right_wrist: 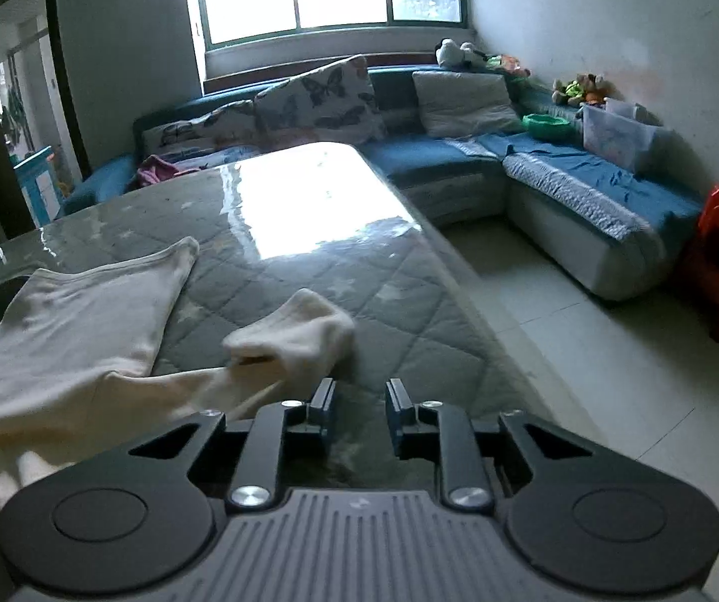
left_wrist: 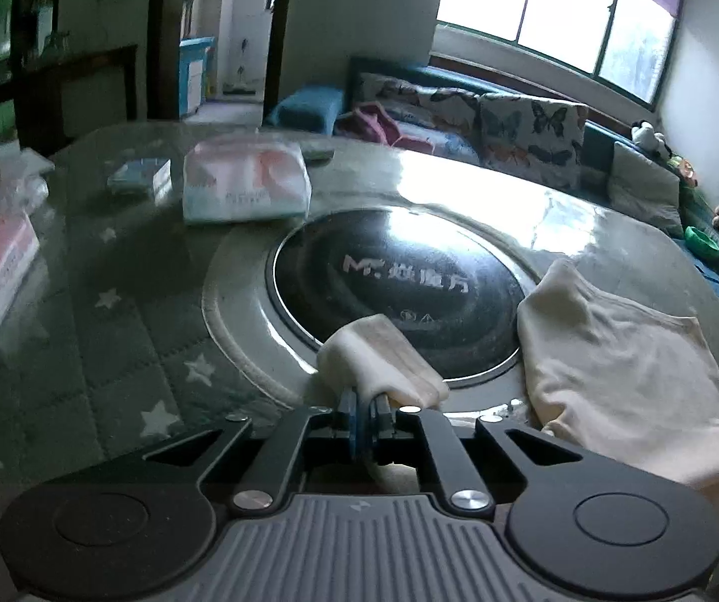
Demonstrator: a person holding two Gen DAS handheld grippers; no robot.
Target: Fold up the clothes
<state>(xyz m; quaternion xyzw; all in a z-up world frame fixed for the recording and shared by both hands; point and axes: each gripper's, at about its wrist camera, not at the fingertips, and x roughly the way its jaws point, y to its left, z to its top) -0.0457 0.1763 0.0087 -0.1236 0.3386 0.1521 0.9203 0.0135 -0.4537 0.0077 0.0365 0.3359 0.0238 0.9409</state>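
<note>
The left gripper (left_wrist: pixel 364 404) has its jaws closed tight on a cuffed end of the cream garment (left_wrist: pixel 625 366), and that pinched end (left_wrist: pixel 382 358) sticks up and forward just past the jaws, over the near rim of the round black hotplate (left_wrist: pixel 399 296) set into the bench (left_wrist: pixel 124 341). To the right of the left jaws, the main body of the garment lies spread on the bench, reaching back toward the camera at the lower right edge. Well ahead and to the left of these jaws sits a pack of tissues (left_wrist: pixel 244 183), with a small box (left_wrist: pixel 141 175) just beside it. The right gripper (right_wrist: pixel 359 396) has its jaws apart with nothing between them, hovering above the quilted, star-patterned bench cover. Just ahead and slightly left of the right jaws lies another cuffed end (right_wrist: pixel 294 336) of the garment, close to but not touching the left fingertip; the rest of the cloth trails off to the left. Beyond the bench stands a blue sofa (right_wrist: pixel 465 160).
</note>
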